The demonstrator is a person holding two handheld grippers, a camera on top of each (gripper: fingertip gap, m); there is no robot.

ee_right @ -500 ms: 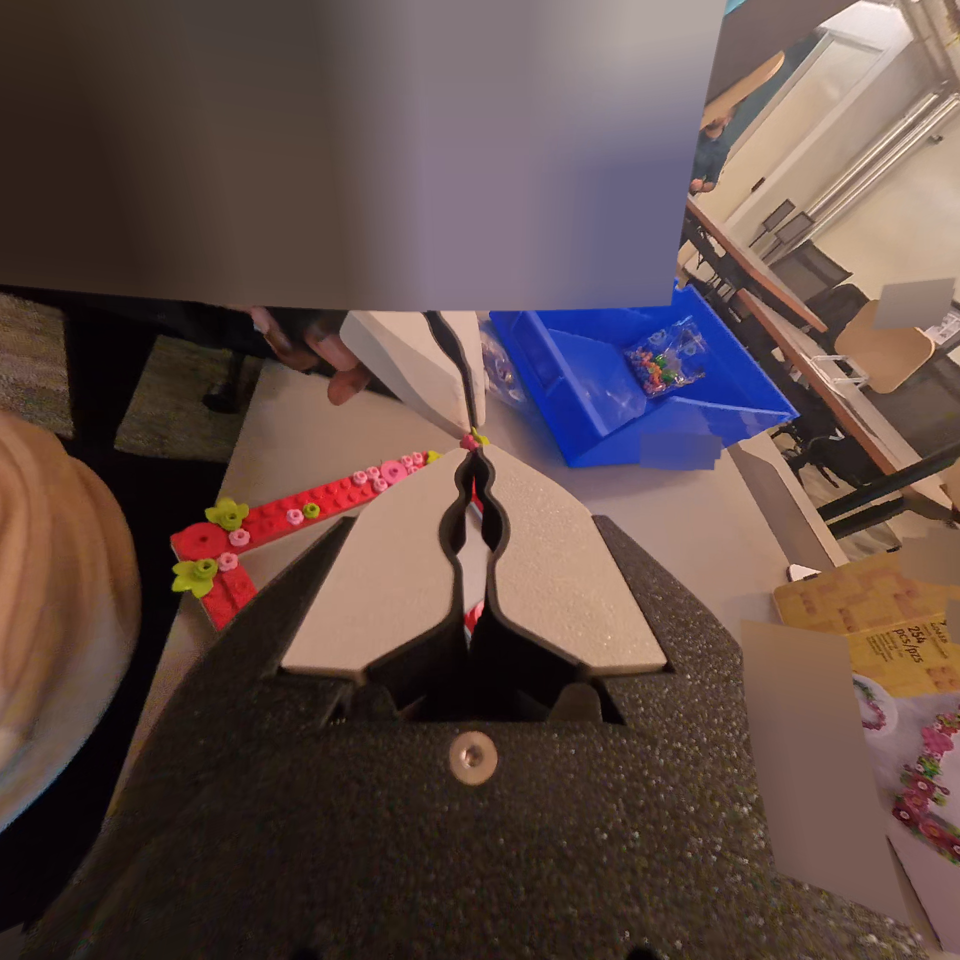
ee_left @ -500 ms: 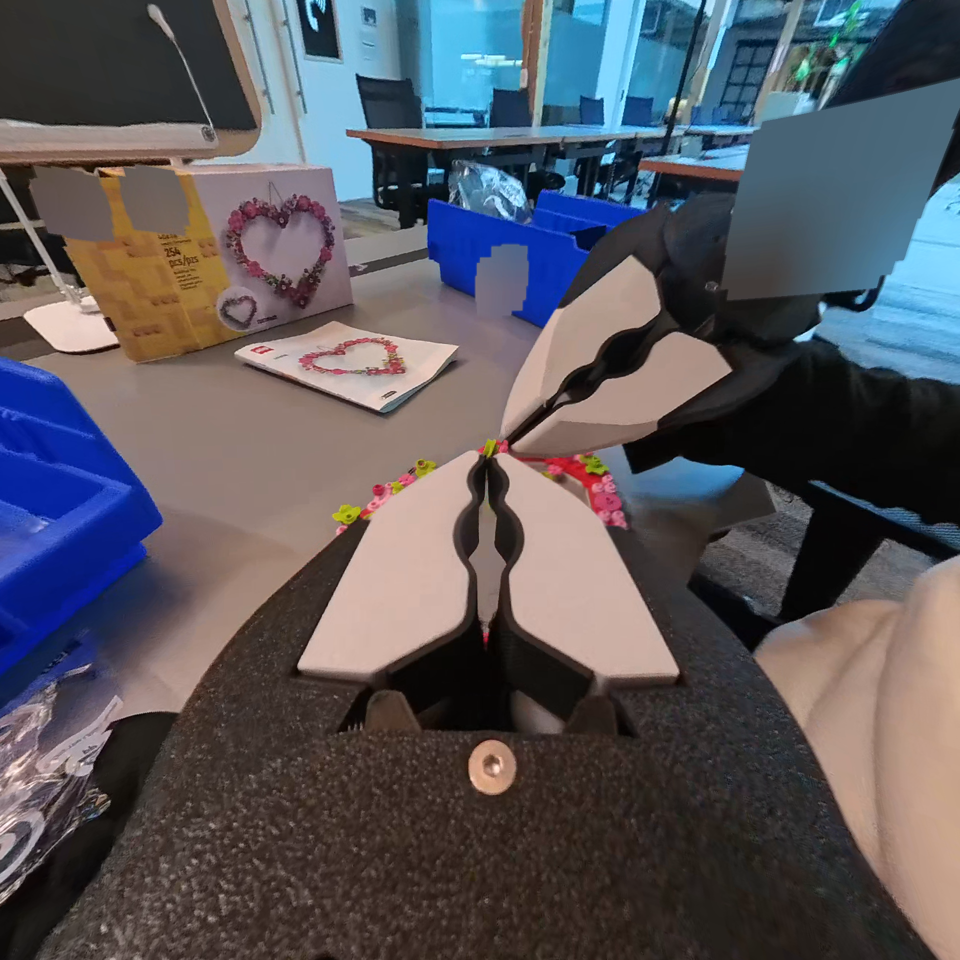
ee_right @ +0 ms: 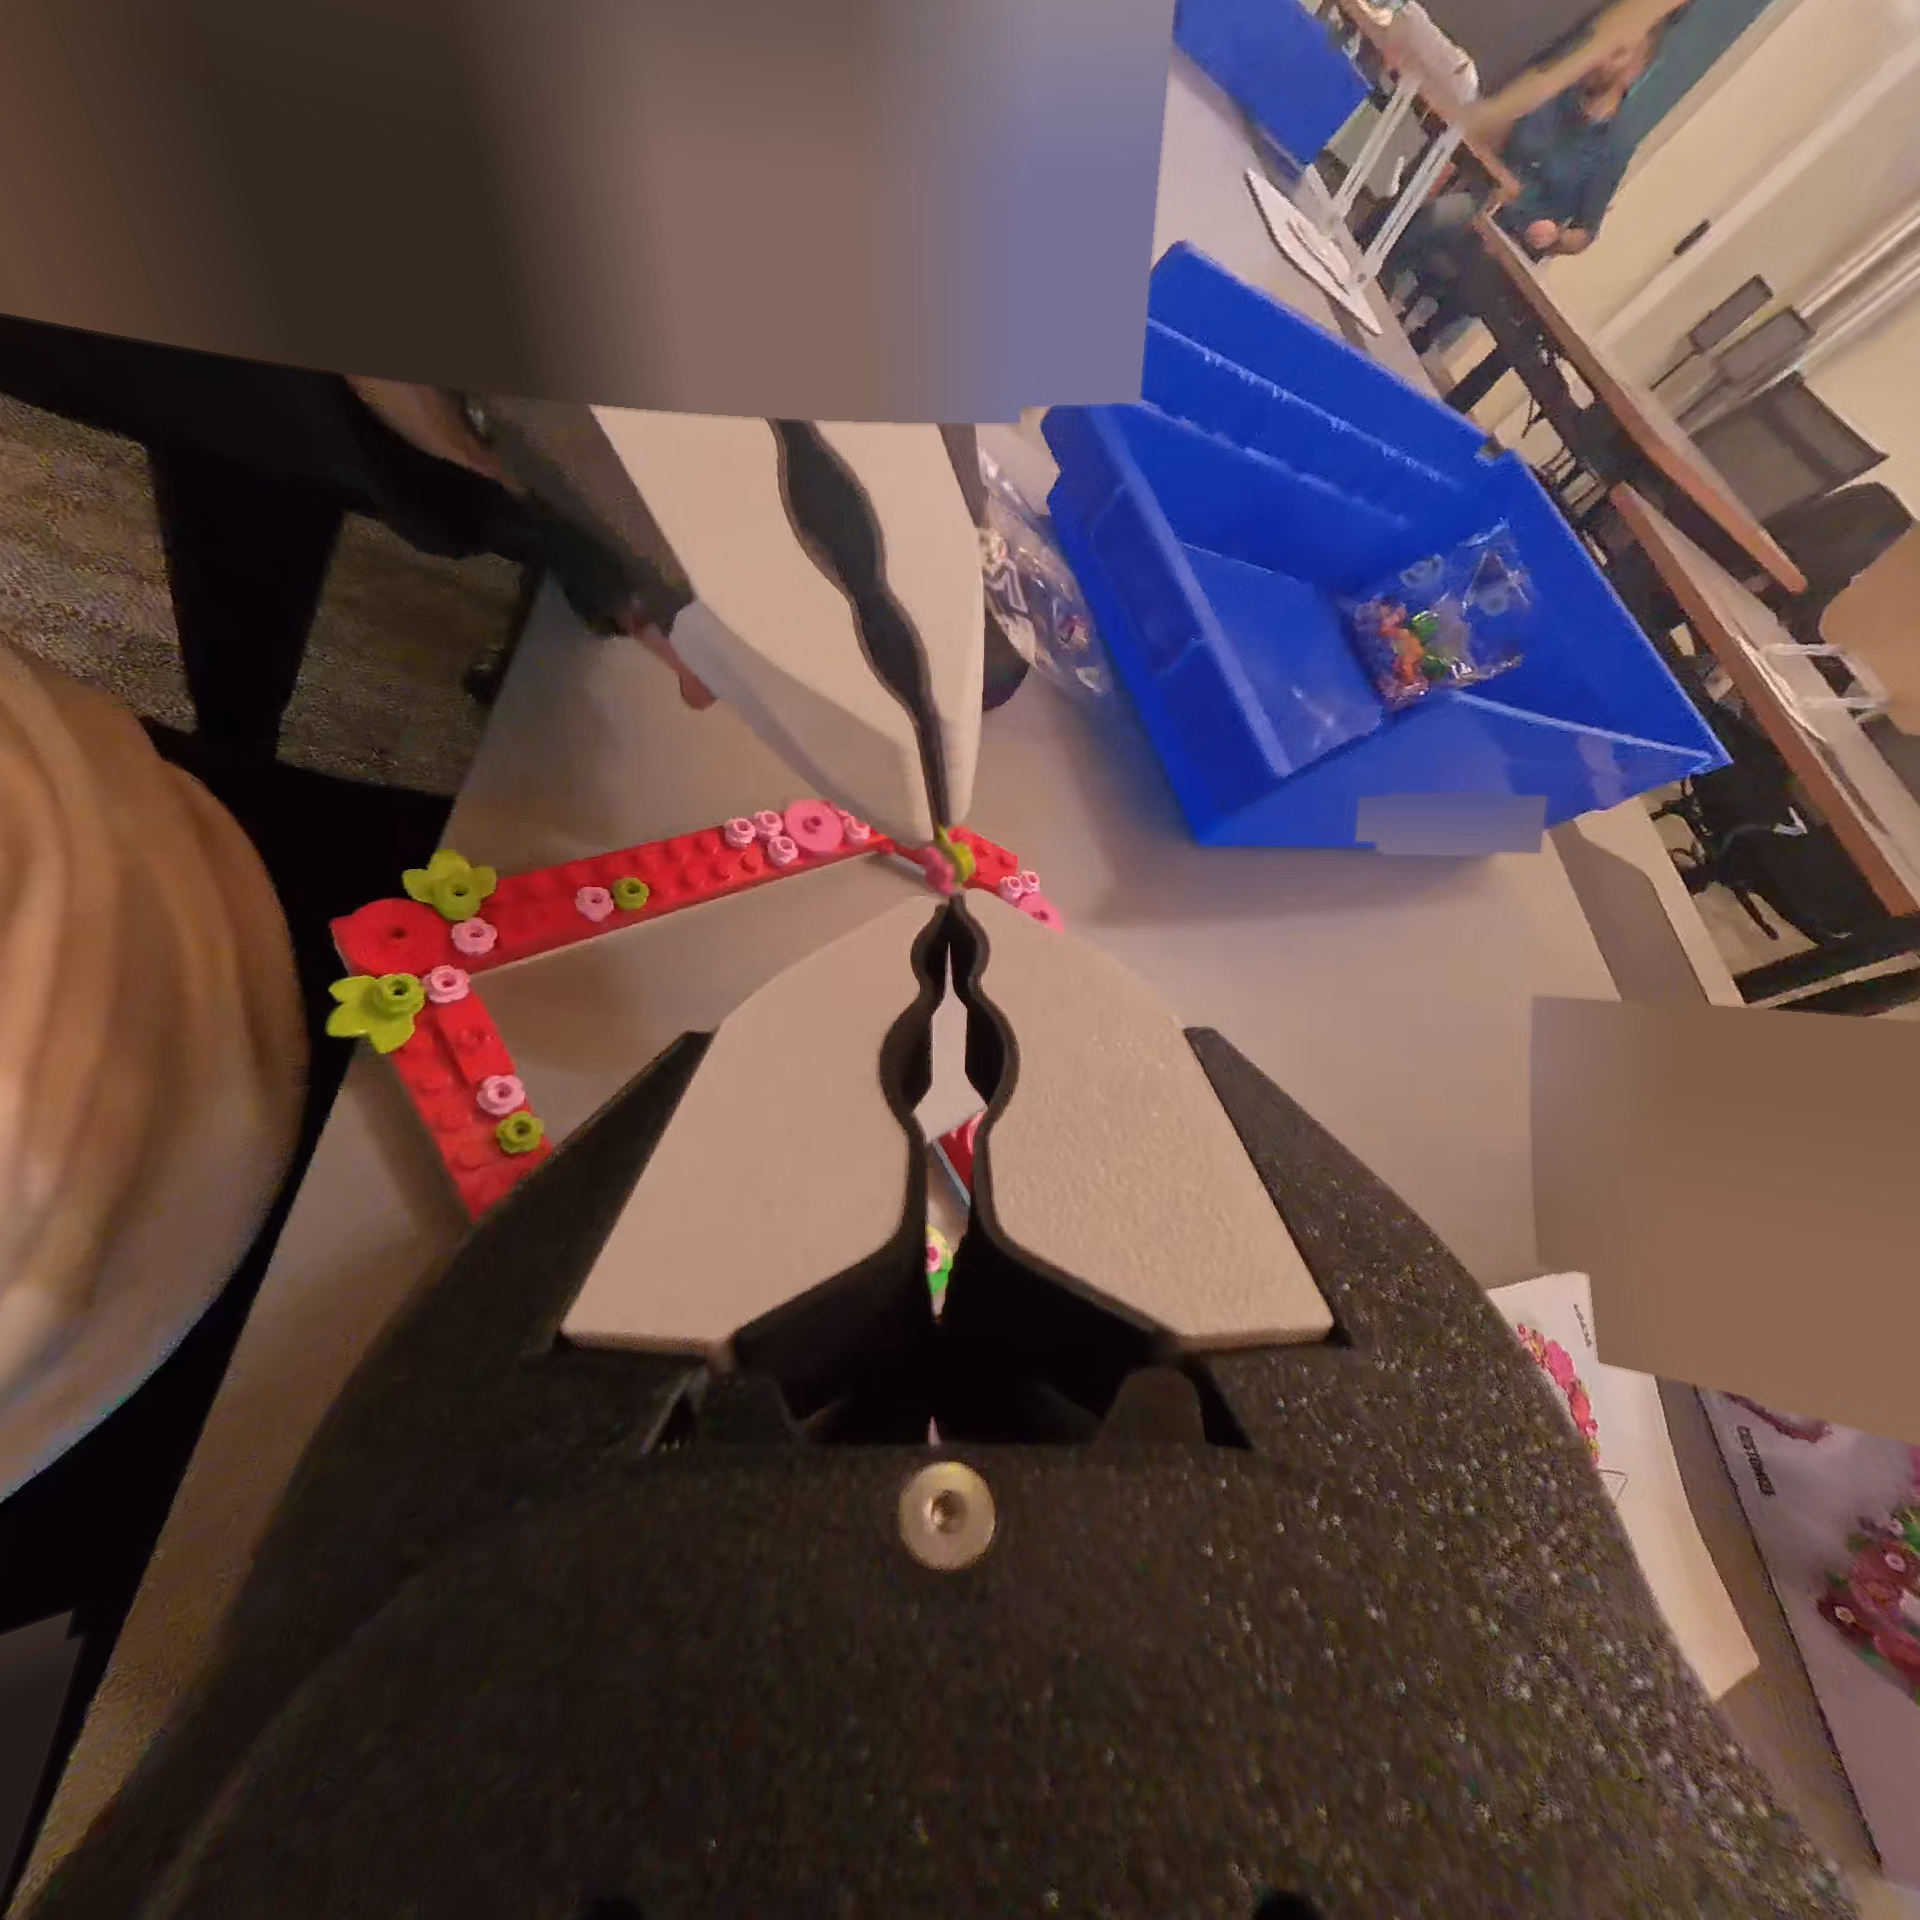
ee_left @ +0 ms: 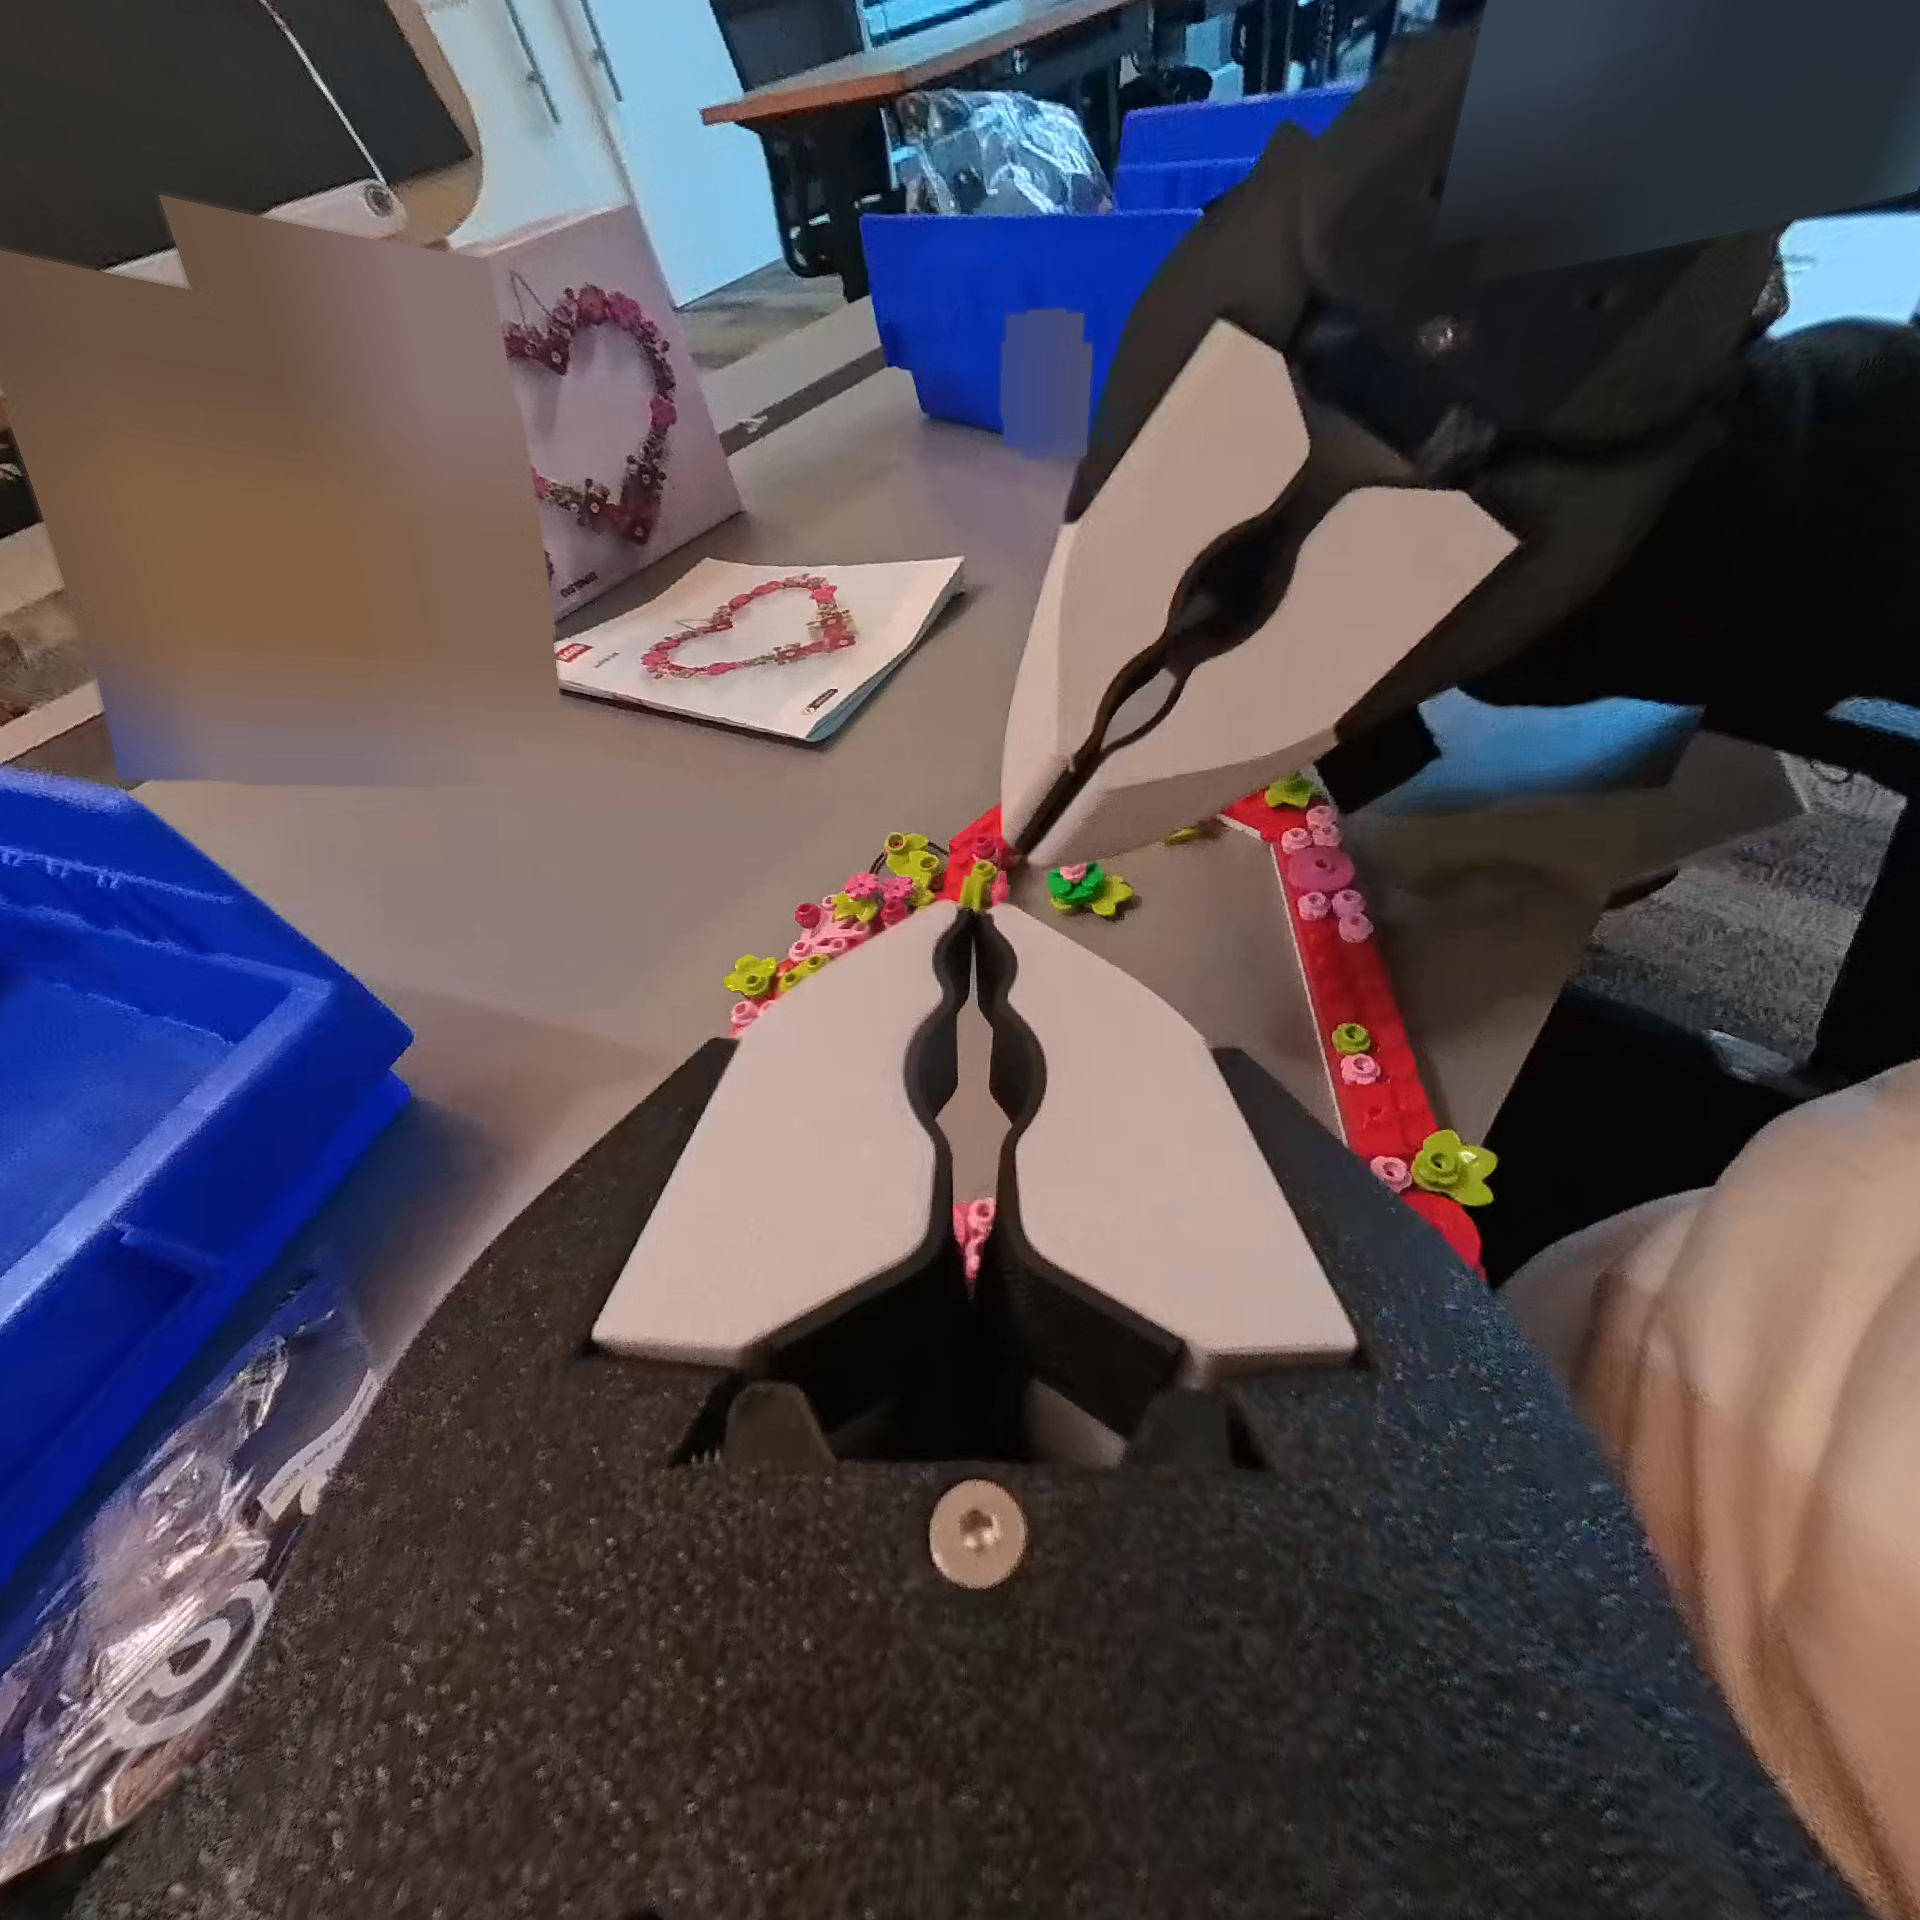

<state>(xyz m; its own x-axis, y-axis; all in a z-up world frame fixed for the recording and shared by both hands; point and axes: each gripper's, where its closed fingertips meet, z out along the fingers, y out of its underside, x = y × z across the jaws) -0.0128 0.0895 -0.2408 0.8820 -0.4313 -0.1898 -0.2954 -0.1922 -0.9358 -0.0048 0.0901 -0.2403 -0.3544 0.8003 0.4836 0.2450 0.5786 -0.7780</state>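
Observation:
A red heart-shaped brick frame [ee_left: 1340, 997] studded with pink and lime flowers lies on the grey table [ee_left: 520, 852]. It also shows in the right wrist view [ee_right: 665, 883]. My left gripper [ee_left: 971, 912] is shut, with a small lime piece [ee_left: 975, 889] pinched at its tips over the frame's upper joint. My right gripper [ee_right: 948, 912] is shut, and its tips rest on the frame right opposite. Each gripper shows in the other's view, tip to tip: the right one [ee_left: 1023, 847] and the left one [ee_right: 940, 826]. A green and pink flower [ee_left: 1081, 885] lies loose inside the frame.
A blue bin [ee_left: 156, 1091] stands at the left, with a clear plastic bag [ee_left: 156, 1558] in front of it. Another blue bin [ee_left: 987, 301] stands behind. A booklet [ee_left: 769, 644] and a box [ee_left: 613, 416] with a heart picture lie beyond. The table's edge runs close on the right. Only a small space, under 4 cm, lies between the two pairs of fingers.
Both cameras have tilted down, so more of the red frame shows. The two grippers stay shut and tip to tip at the same joint.

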